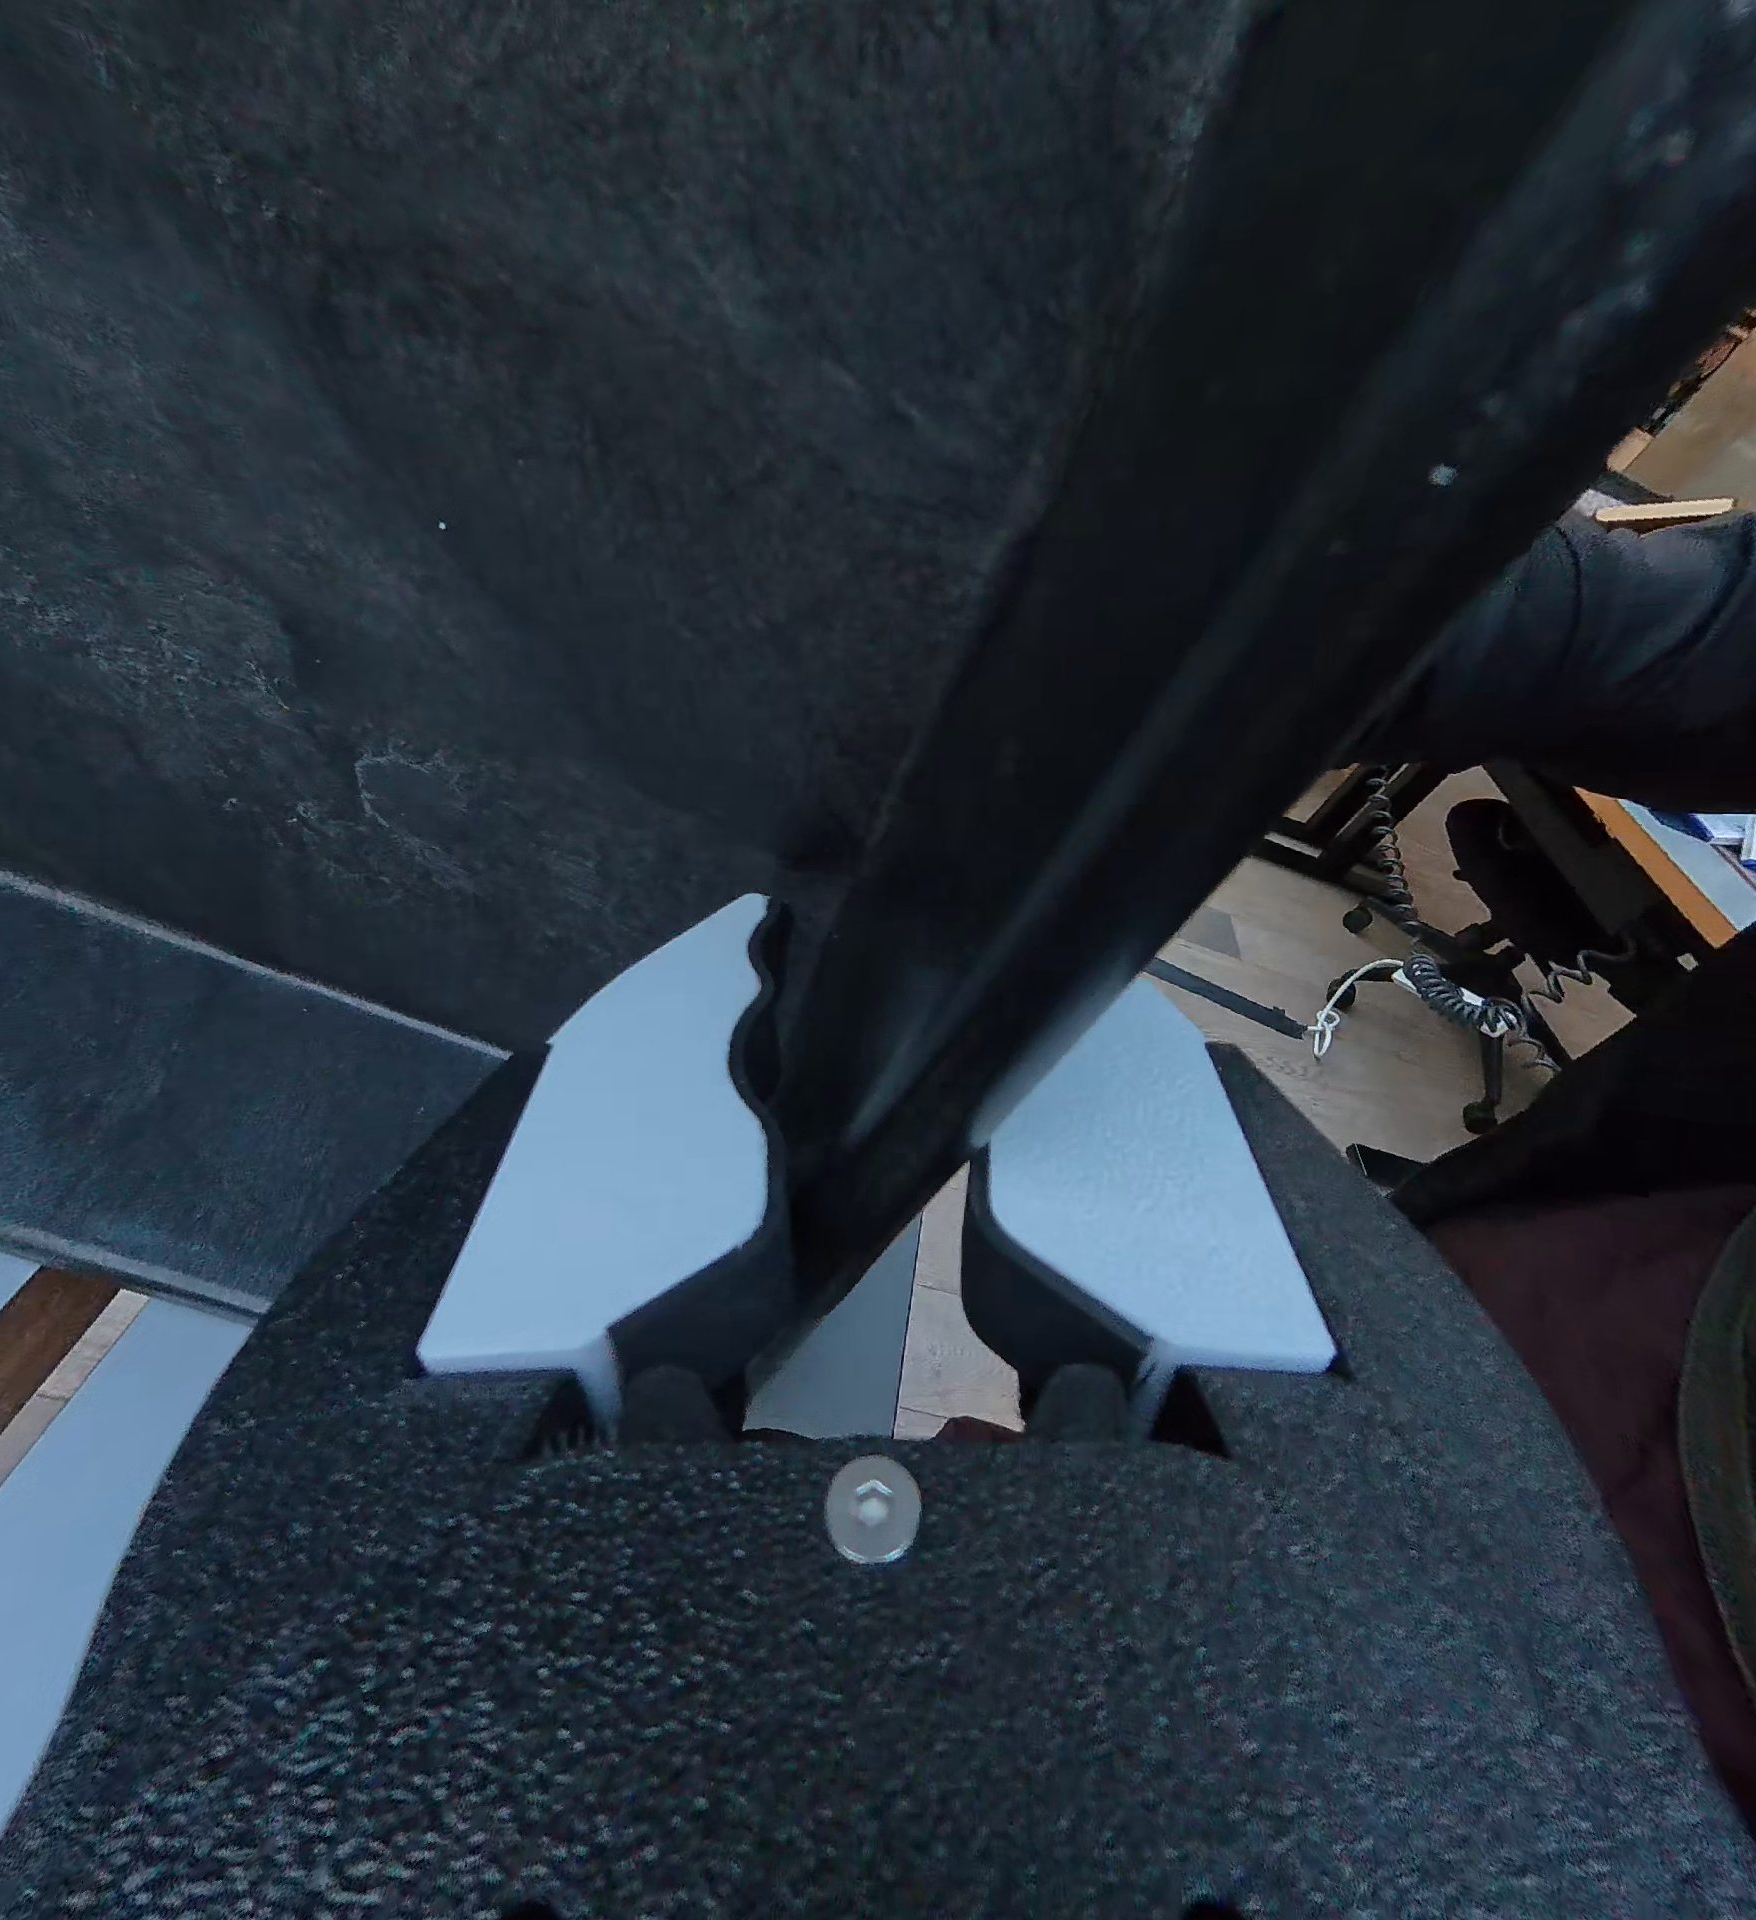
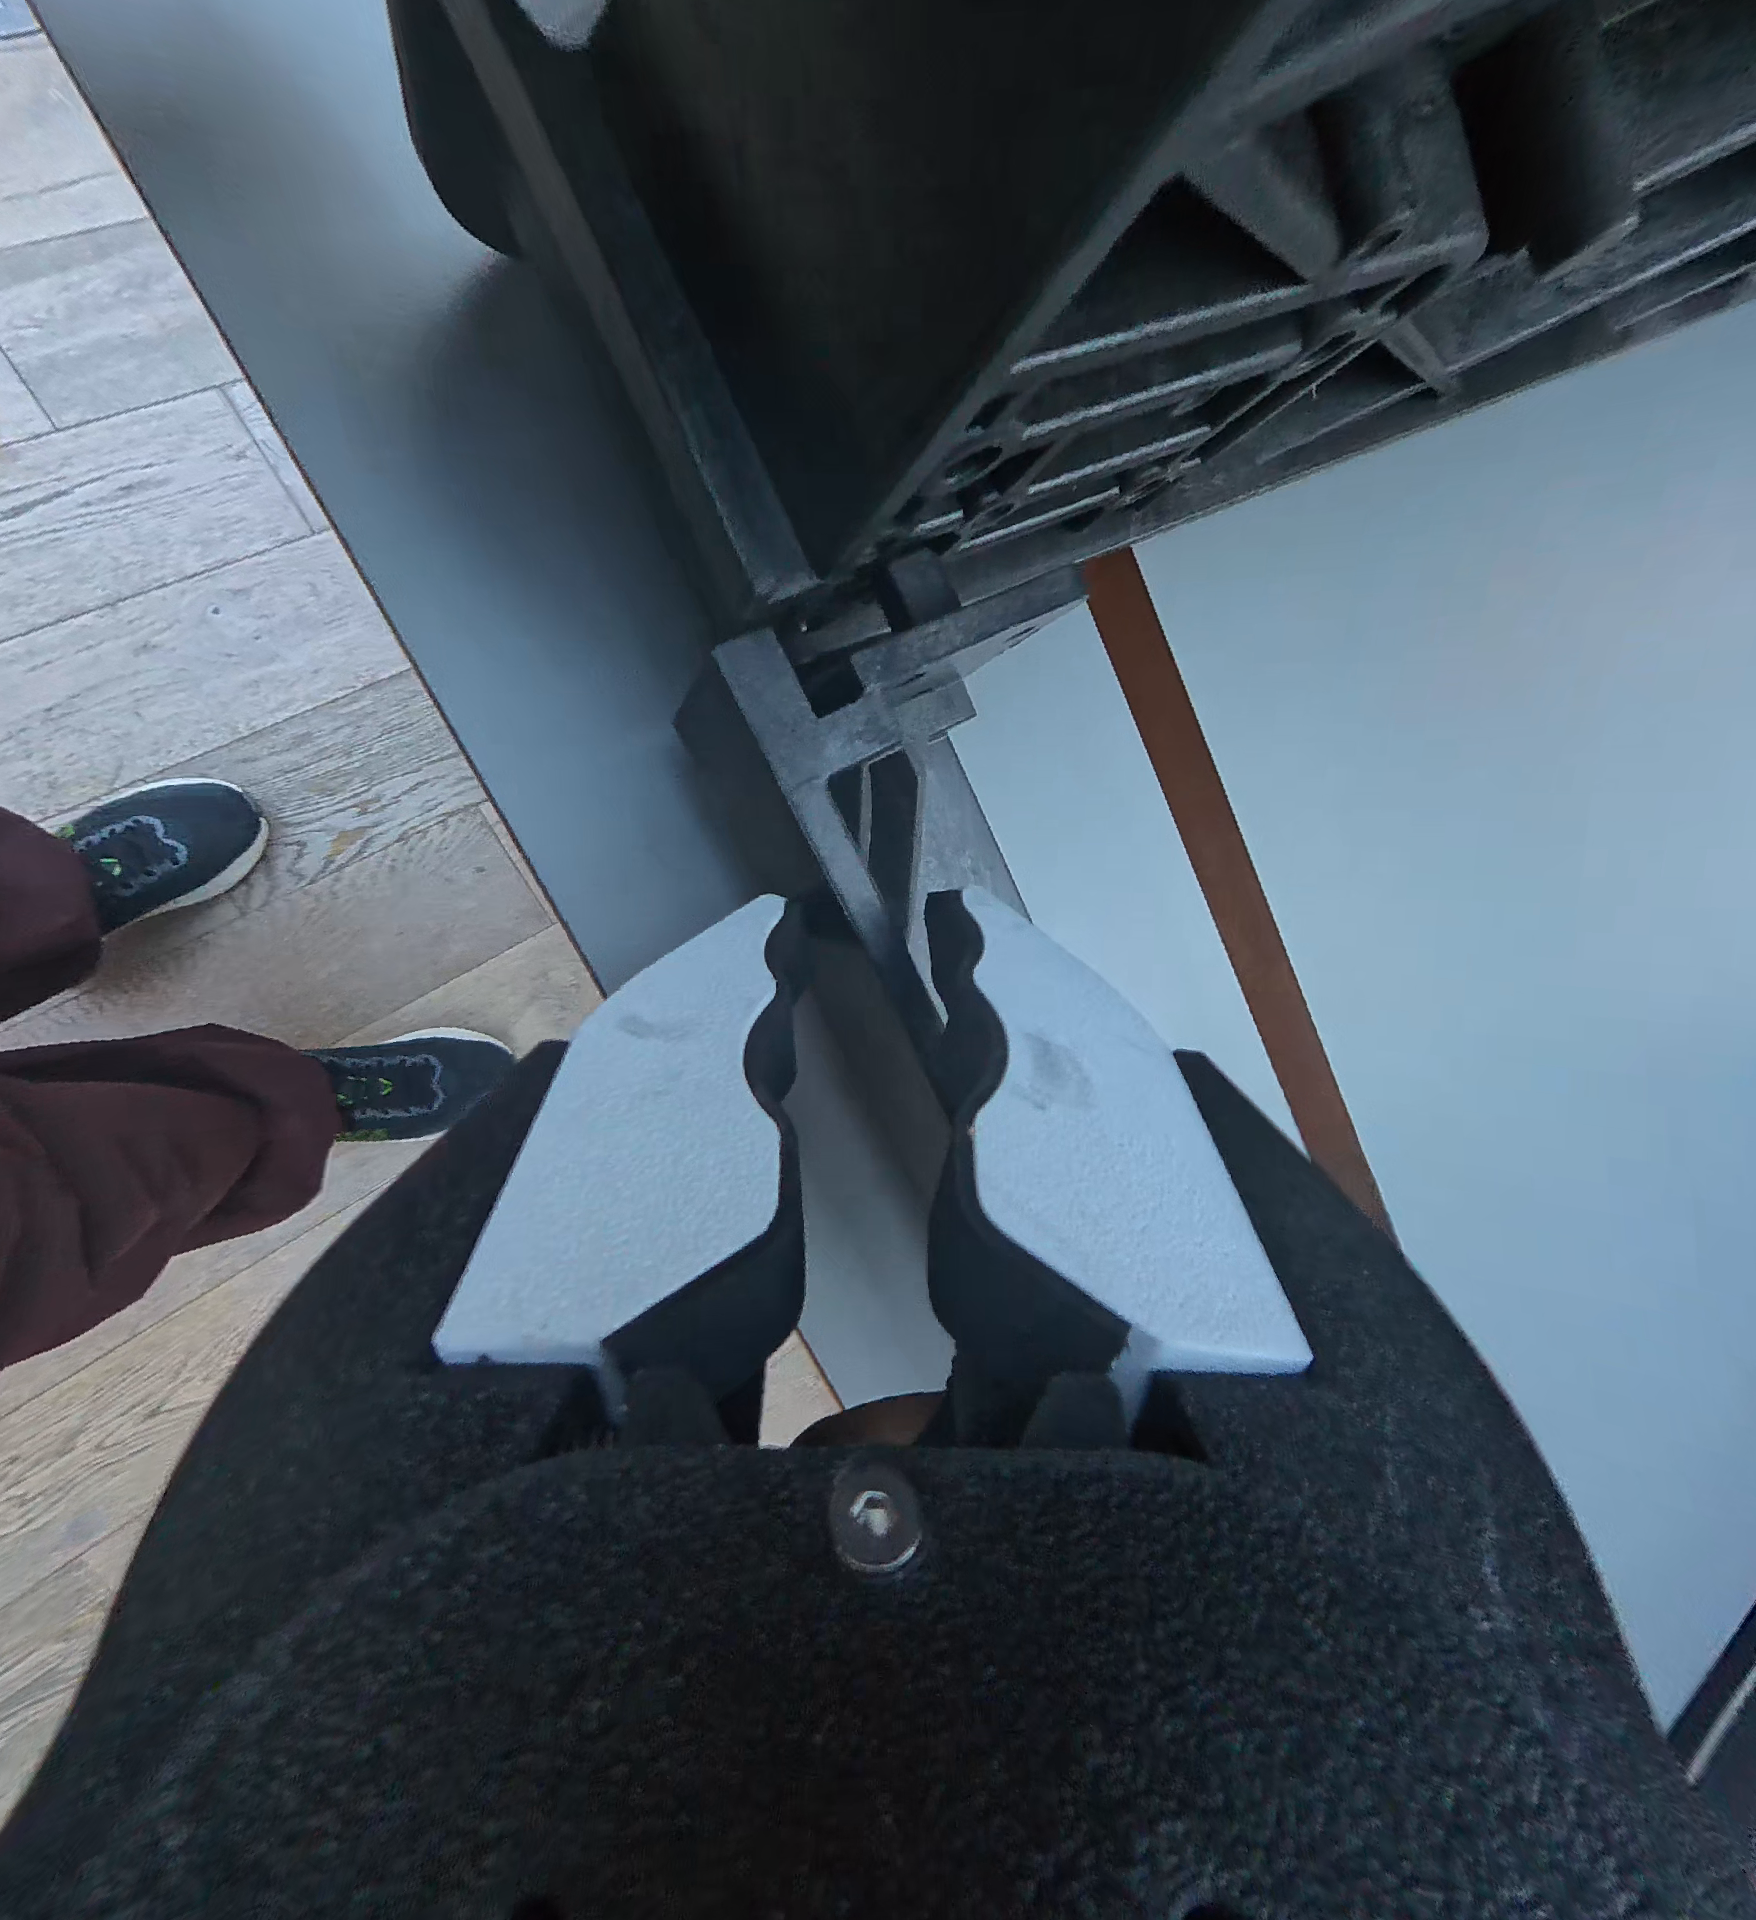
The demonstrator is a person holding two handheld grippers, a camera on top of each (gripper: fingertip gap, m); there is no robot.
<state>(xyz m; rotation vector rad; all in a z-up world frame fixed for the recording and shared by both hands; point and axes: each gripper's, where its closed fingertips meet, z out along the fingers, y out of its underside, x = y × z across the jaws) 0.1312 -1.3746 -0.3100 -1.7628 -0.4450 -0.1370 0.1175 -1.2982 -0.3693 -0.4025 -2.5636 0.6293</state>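
We recorded the left gripper (image 1: 879, 1049) clamped on the rim of a large black textured plastic crate (image 1: 458, 416), its fingers (image 1: 635, 1143) astride the edge. The right gripper (image 2: 869, 987), narrowly parted, pinched the crate's grey ribbed corner (image 2: 853, 717) above a pale grey table (image 2: 1476, 831); wood-plank floor (image 2: 126, 540) and dark sneakers (image 2: 162, 847) lay left.

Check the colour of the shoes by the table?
Black shoes with white soles and green accents, clearest in the right wrist view.
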